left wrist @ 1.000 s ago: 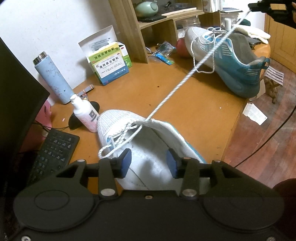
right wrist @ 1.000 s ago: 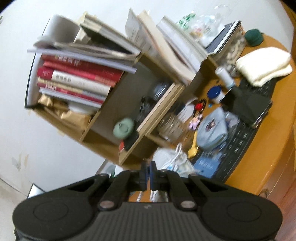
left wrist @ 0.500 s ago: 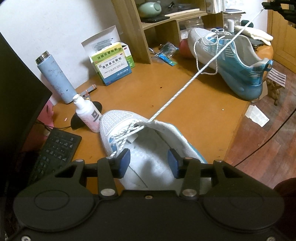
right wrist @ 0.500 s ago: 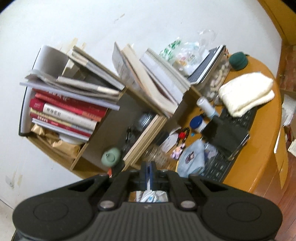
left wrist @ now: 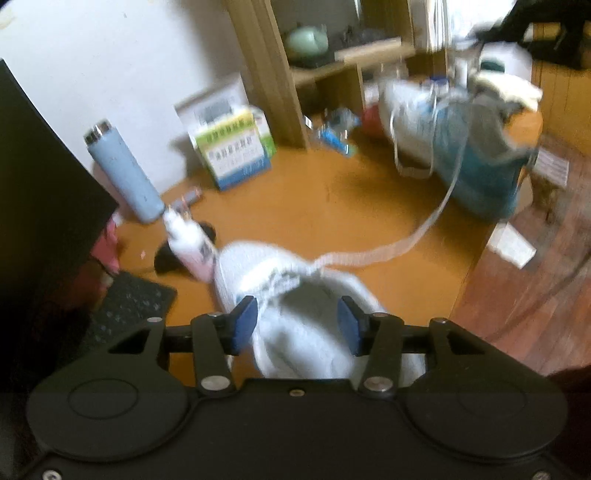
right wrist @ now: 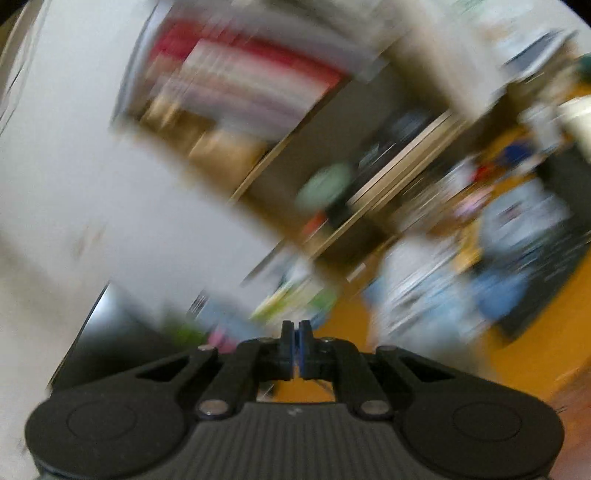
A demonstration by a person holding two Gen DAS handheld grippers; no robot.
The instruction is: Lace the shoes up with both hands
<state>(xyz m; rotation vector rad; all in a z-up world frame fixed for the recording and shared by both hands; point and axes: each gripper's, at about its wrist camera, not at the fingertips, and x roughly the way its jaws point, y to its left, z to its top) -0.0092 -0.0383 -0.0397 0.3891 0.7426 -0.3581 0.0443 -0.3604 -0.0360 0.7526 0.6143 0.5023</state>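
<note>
A white sneaker [left wrist: 295, 295] lies on the orange desk [left wrist: 303, 192] right below my left gripper [left wrist: 297, 323], which is open and empty over the shoe's opening. A white lace [left wrist: 417, 232] runs from the sneaker's eyelets, sagging low over the desk, then rises toward my right gripper [left wrist: 546, 22] at the top right. A blue and white sneaker [left wrist: 465, 147] lies at the far right. In the right wrist view my right gripper [right wrist: 296, 328] is shut; the view is heavily blurred and the lace between the pads is not visible there.
A blue bottle [left wrist: 123, 170], a white spray bottle [left wrist: 190, 243], a green and white box [left wrist: 234, 151] and a wooden shelf [left wrist: 280, 70] stand at the back. A keyboard [left wrist: 125, 306] and dark monitor [left wrist: 33, 192] are at left. The desk edge drops to the floor [left wrist: 535, 280] at right.
The lace has gone from taut and straight to slack and sagging. My right gripper has swung fast downward and its view is now blurred. My left gripper has drawn back slightly.
</note>
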